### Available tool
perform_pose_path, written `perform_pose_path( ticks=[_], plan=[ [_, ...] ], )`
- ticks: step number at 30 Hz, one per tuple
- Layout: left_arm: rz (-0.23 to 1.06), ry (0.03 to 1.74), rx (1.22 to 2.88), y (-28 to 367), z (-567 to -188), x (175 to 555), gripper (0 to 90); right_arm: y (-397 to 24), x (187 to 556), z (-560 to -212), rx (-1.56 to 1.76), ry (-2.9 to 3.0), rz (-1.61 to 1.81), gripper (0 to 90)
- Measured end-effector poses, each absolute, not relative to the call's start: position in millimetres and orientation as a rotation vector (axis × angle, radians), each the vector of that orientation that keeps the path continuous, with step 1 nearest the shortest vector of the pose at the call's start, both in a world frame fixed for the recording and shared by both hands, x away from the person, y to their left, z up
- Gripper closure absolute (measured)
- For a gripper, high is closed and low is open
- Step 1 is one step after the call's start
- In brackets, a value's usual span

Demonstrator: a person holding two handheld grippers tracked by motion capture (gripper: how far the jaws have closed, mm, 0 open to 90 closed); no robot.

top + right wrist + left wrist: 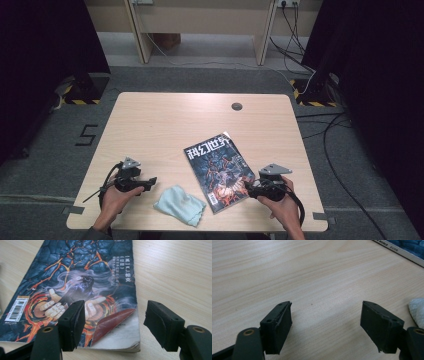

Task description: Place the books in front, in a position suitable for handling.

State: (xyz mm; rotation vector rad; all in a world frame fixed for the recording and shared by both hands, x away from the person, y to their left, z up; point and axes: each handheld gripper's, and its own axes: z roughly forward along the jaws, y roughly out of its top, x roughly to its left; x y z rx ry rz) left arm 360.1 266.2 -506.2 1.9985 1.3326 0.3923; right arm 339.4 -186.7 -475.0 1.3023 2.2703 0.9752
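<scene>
Lying flat on the pale wooden table [150, 120], a magazine [220, 170] with a dark cover of orange cracks and a black bird was seen right of the middle, turned at an angle, its near end towards the person's right hand. The right gripper [248, 187] was held low at that near right corner, its jaws spread wide and nothing pinched between them. In the right gripper view the magazine [75, 277] was seen just ahead of the gripper [113, 312], with the cover's near corner curled up and its reddish underside shown between the jaws; one jaw was seen over the cover, the other over bare table beside the edge. Whether a pad touched the paper could not be told.

The left gripper [150, 182] was held near the table's left front, well apart from the magazine, its jaws likewise spread and empty over bare wood in the left gripper view [327, 307]. A crumpled light-blue cloth [181, 204] was seen between the two grippers, just beside the magazine's near left corner.
</scene>
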Motion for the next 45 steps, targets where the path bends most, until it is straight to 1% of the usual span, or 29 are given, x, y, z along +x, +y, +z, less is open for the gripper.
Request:
perform_pose_path(
  ticks=[3,12,15,18,25,30,34,38,45],
  plan=[
    [0.373,1.335,1.966,261.0,-505.1,365.4,26.2,-186.9,344.3,-478.1,1.317,2.261,0.948,32.8],
    [0.302,1.218,2.006,221.3,-495.8,375.2,30.5,-183.7,353.4,-490.4,1.332,2.309,0.899,32.5],
    [0.267,1.183,2.017,207.3,-492.7,377.9,32.5,-182.4,351.8,-493.2,1.338,2.337,0.885,34.0],
    [0.22,1.148,2.022,192.9,-490.7,379.8,34.5,-179.8,348.7,-494.7,1.329,2.353,0.871,32.6],
    [0.156,1.074,2.068,162.0,-485.5,385.5,38.8,-179.9,339.8,-492.2,1.316,2.383,0.849,34.1],
    [0.13,1.049,2.159,139.3,-489.1,390.2,40.6,-175.8,333.9,-489.2,1.291,2.394,0.804,33.8],
    [0.115,1.05,2.19,131.3,-493.8,393.1,41.7,-173.9,331.6,-487.2,1.266,2.388,0.805,31.3],
    [0.103,1.045,2.209,125.3,-498.7,394.8,42.6,-173.9,331.2,-489.3,1.273,2.404,0.784,30.9],
    [0.125,1.046,2.213,121.3,-498.5,402.0,40.9,-171.6,330.8,-489.9,1.271,2.422,0.784,29.5]
  ],
)
